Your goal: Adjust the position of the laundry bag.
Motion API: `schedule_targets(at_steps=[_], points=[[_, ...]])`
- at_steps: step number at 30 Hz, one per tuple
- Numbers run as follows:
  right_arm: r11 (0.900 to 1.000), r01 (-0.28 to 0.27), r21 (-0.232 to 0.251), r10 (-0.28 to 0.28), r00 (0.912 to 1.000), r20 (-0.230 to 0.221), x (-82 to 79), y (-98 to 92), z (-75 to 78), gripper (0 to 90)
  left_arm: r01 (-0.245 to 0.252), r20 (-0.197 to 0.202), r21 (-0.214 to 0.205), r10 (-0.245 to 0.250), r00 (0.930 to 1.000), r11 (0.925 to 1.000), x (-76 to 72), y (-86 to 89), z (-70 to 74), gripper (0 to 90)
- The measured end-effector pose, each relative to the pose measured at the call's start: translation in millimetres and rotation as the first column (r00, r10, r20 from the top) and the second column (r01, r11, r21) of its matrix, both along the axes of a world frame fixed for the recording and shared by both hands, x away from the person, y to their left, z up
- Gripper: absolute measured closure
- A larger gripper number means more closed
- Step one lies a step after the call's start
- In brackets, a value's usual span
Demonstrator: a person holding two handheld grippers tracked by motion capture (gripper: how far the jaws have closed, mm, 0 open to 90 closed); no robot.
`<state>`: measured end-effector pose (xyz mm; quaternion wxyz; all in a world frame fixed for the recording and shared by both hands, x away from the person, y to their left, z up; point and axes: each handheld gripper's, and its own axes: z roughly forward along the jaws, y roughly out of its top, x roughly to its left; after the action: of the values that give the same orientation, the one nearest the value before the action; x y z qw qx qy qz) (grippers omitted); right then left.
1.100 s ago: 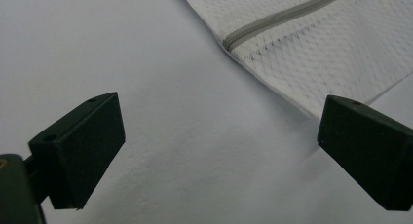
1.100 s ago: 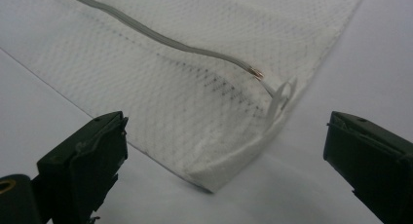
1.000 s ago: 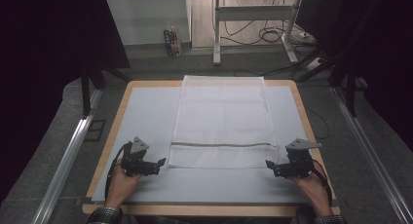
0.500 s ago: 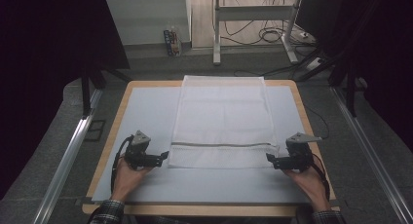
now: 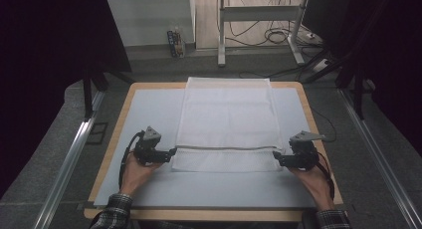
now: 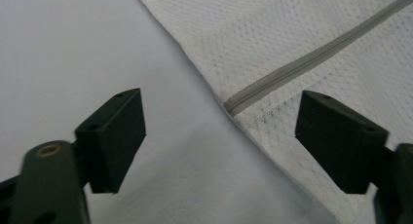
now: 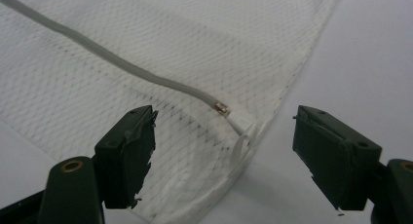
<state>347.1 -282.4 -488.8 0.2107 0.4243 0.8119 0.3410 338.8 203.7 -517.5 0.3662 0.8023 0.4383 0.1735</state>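
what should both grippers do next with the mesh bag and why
Probably ease both inward and close on the bag's side edges. The left gripper and right gripper are open, each straddling an edge of the mesh bag by the zipper ends, gripping nothing.

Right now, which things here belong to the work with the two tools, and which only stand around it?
In the job:
- mesh bag, flat on the table
- its zipper, pull at the right edge
- left tool, open at the bag's left edge
- right tool, open at the right edge

Standing around:
- table
- cables on the floor
- metal stand behind
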Motion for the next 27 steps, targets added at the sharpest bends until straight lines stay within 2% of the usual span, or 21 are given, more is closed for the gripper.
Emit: schedule_targets(at_steps=[6,7,12,15,17,20,21,22,23,24,27], points=[[0.9993,0.034,-0.013,-0.034,0.9987,0.038,13.1,0.8,-1.0,27.9,0.009,-0.013,-0.014,-0.009,0.9999,0.9999,11.6,-3.1,0.1,36.2],[0.9991,0.038,-0.016,-0.038,0.9984,0.042,15.6,0.9,-0.9,29.4,0.010,-0.013,-0.003,-0.010,0.9999,0.9999,14.3,-3.8,-0.1,38.2],[0.9992,0.033,-0.023,-0.033,0.9987,0.039,27.6,1.4,0.6,38.3,-0.003,-0.012,-0.006,0.003,0.9999,1.0000,25.3,-7.7,-0.6,48.5],[0.9992,0.030,-0.025,-0.029,0.9991,0.030,31.6,2.7,1.1,42.1,-0.006,-0.007,-0.005,0.006,1.0000,1.0000,29.1,-8.3,0.1,58.3],[0.9986,0.021,-0.049,-0.020,0.9996,0.021,37.8,3.9,-0.6,49.7,-0.014,-0.003,-0.019,0.014,0.9999,0.9997,34.8,-7.7,0.0,61.9],[0.9977,0.029,-0.061,-0.028,0.9994,0.019,42.6,3.0,-0.8,58.0,-0.024,-0.003,-0.018,0.024,0.9997,0.9996,41.0,-7.7,-2.7,64.6],[0.9977,0.029,-0.061,-0.028,0.9994,0.019,42.6,3.0,-0.8,58.0,-0.024,-0.003,-0.018,0.024,0.9997,0.9996,41.0,-7.7,-2.7,65.1],[0.9973,0.040,-0.062,-0.039,0.9990,0.022,45.7,1.5,0.2,64.1,-0.038,-0.002,-0.018,0.038,0.9993,0.9991,44.8,-8.7,-4.7,65.4],[0.9973,0.040,-0.062,-0.039,0.9990,0.022,45.7,1.5,0.2,64.1,-0.038,-0.002,-0.018,0.038,0.9993,0.9991,44.8,-8.7,-4.7,66.7],[0.9965,0.049,-0.068,-0.047,0.9987,0.020,49.2,0.6,-0.1,70.7,-0.044,-0.007,-0.014,0.044,0.9990,0.9989,49.3,-10.0,-6.8,67.3],[0.9958,0.054,-0.074,-0.053,0.9985,0.011,54.6,-0.5,-2.8,73.8,-0.052,-0.003,-0.012,0.052,0.9986,0.9986,53.0,-12.5,-8.8,67.3]])
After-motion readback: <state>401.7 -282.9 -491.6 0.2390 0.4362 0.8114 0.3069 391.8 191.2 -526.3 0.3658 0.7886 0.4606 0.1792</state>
